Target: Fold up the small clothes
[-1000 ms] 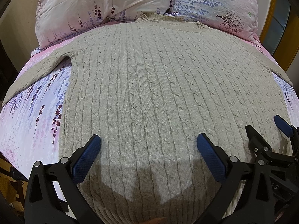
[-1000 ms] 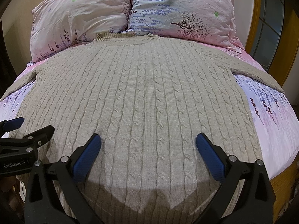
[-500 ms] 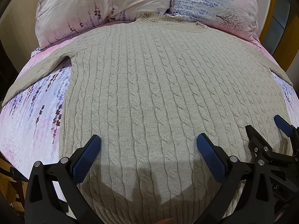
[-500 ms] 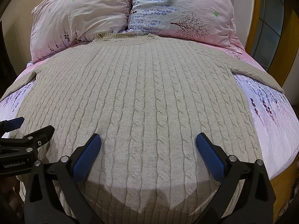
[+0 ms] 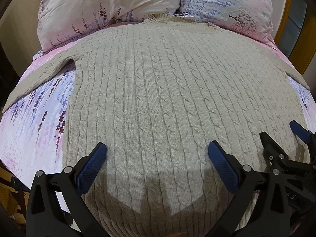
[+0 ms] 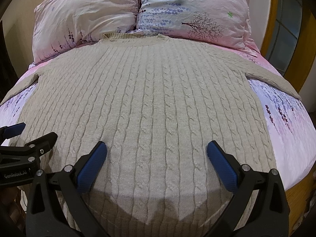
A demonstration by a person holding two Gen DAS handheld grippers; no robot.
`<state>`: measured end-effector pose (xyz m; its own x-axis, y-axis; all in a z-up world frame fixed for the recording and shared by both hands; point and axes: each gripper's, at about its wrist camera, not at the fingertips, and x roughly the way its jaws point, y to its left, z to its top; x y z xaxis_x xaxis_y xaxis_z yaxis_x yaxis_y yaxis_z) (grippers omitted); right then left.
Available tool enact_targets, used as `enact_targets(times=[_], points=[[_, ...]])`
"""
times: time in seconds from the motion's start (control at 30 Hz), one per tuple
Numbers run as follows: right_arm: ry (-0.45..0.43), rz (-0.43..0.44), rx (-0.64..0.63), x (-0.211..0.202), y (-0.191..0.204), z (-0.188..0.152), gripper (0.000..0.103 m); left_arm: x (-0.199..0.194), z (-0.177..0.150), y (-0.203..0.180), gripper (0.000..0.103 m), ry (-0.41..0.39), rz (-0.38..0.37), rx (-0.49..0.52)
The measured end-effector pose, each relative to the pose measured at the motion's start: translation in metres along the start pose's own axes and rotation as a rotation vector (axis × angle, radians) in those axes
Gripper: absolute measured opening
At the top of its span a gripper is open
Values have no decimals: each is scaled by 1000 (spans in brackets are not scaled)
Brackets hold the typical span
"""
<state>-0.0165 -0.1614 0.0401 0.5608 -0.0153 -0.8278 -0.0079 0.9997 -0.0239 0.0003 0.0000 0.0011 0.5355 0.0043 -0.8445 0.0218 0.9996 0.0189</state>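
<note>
A beige cable-knit sweater (image 5: pixel 158 90) lies spread flat on the bed, collar toward the pillows and sleeves out to both sides; it also shows in the right wrist view (image 6: pixel 150 102). My left gripper (image 5: pixel 157 154) hovers wide open and empty over the sweater's lower left part. My right gripper (image 6: pixel 157 154) hovers wide open and empty over the lower right part. The right gripper also shows at the right edge of the left wrist view (image 5: pixel 280 138), and the left gripper at the left edge of the right wrist view (image 6: pixel 29 134). The hem is hidden under the grippers.
The bed has a pink and lilac flowered sheet (image 5: pixel 31 118). Two flowered pillows (image 6: pixel 88 19) (image 6: pixel 193 13) lean at the head. A yellow wooden frame with a window (image 6: pixel 284 31) stands at the right. The bed's edges fall away left and right.
</note>
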Motion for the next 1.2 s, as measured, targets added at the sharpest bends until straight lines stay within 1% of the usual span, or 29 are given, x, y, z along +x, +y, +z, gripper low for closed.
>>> enact_targets(times=[0.17,0.33,0.5,0.63,0.73,0.83,0.93,0.97,1.0,1.03,1.07,1.1,1.13,1.17,1.2], points=[[24,14,-17,4,-2,4,101,3,6,-1,102,27,-1,4],[49,30,-30,4,-3,6,101,4,7,-1,102,33,-1,3],[40,53,-53,5,-4,5,101,3,5,-1,102,32,0,6],[17,97,-94,6,-8,5,101,4,7,-1,102,40,-3,17],[19,125,-87,7,-15,12,101,4,8,-1,102,32,-15,27],[-17,140,16,4,-45,28,98,3,14,2,102,6,-52,23],[-81,124,207,3,-103,55,90,1,27,7,102,-45,-95,7],[-92,117,267,6,-121,62,84,0,31,8,102,-72,-103,7],[-96,108,367,13,-150,70,77,0,34,7,102,-92,-108,9],[-87,103,438,20,-172,73,73,-1,38,6,102,-114,-116,12],[-70,102,538,30,-200,76,64,-1,41,5,102,-132,-126,12],[-55,104,610,39,-220,76,56,0,45,5,102,-141,-134,12],[-34,103,697,49,-242,75,52,1,47,4,102,-149,-144,13],[-21,104,770,58,-261,72,45,2,50,3,102,-158,-155,16],[-10,101,844,66,-280,69,42,3,52,3,102,-169,-165,20]])
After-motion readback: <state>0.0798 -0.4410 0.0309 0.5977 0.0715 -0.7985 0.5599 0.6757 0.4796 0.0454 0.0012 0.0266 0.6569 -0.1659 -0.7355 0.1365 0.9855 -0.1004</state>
